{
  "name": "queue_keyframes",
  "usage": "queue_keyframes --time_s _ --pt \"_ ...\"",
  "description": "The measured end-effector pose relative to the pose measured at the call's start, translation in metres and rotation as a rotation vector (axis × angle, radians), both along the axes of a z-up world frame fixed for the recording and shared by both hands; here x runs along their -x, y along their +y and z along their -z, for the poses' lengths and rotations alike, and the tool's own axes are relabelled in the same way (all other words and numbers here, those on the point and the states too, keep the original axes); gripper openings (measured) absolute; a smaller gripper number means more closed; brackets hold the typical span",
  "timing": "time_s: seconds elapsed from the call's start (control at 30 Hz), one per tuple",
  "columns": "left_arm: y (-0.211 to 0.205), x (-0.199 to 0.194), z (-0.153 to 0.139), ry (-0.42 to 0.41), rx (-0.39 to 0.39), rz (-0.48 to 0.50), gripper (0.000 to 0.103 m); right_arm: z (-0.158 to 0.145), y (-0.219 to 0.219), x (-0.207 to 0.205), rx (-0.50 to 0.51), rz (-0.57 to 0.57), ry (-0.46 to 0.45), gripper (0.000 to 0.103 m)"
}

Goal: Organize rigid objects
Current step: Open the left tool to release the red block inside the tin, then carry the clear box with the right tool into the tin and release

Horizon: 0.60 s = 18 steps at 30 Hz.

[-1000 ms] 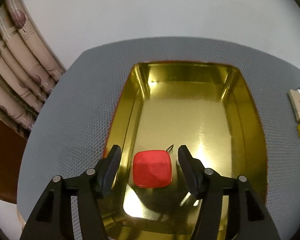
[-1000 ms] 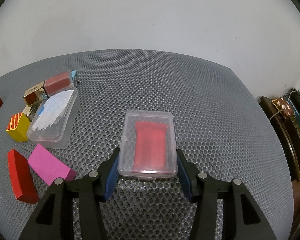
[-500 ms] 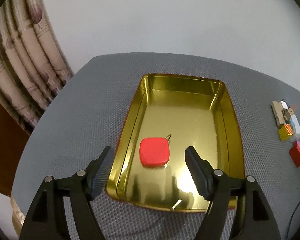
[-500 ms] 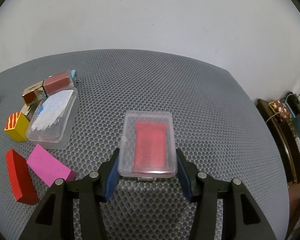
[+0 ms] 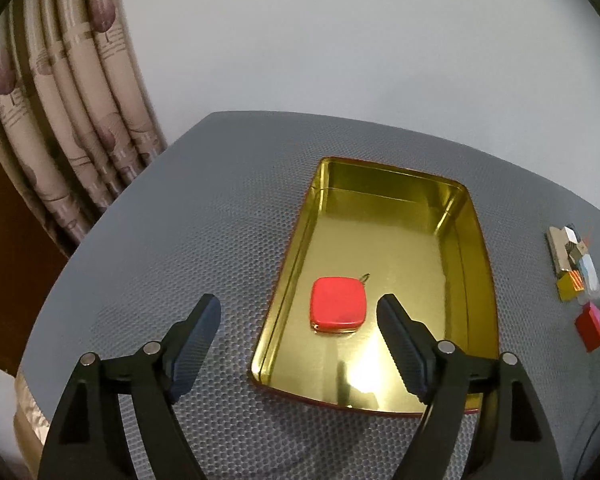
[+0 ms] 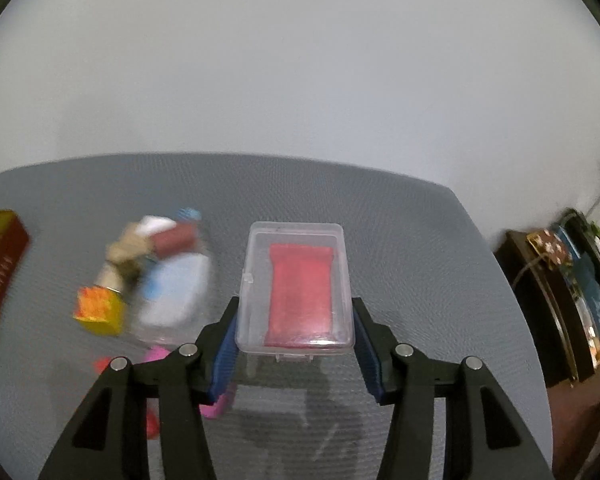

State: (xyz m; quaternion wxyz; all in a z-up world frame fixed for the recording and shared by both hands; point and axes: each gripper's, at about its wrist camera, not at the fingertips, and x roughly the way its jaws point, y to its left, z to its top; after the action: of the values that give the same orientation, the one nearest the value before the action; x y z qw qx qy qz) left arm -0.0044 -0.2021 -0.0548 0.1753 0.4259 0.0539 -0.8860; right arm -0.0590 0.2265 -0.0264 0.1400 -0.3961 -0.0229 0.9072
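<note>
The left gripper [image 5: 298, 310] hangs above the near end of a shiny gold tin [image 5: 466, 236]. Its 2 black fingers [image 5: 196, 342] are spreading apart, and they hold nothing. A small red square thing [image 5: 337, 310] with round corners lies flat on the gold floor of the tin, just ahead of the fingertips and between them. Neither finger touches it. The left finger is over the gray mat [image 5: 172, 232], outside the tin. The right finger is over the inside of the tin.

The right gripper [image 6: 296, 320] is squeezing a clear plastic box [image 6: 296, 288] with a red piece inside. Its 2 blue pads [image 6: 224, 354] press on the long sides of the box, 1 on each side. The box is up off the gray mat, and its shadow falls on the mat below the fingers.

To the left of this gripper, down on the mat, is a blurry bunch of small things: a yellow block [image 6: 98, 308], another clear box [image 6: 172, 296] and a pink block [image 6: 216, 398] half hidden behind the left finger. Far off to the left is the dark red side of the tin [image 6: 0, 276].
</note>
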Motion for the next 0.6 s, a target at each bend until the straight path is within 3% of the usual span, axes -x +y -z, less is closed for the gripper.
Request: queue_keyframes --time_s 0.27,0.6 --pt "-0.018 0.001 -0.001 0.011 -0.001 -0.057 0.078 -0.021 -0.089 0.009 0.038 -0.234 0.018 0.052" --pt "-0.048 -0.011 -0.004 0.019 -0.027 -0.137 0.078 -0.013 -0.23 0.026 0.144 -0.55 -0.042 0.053"
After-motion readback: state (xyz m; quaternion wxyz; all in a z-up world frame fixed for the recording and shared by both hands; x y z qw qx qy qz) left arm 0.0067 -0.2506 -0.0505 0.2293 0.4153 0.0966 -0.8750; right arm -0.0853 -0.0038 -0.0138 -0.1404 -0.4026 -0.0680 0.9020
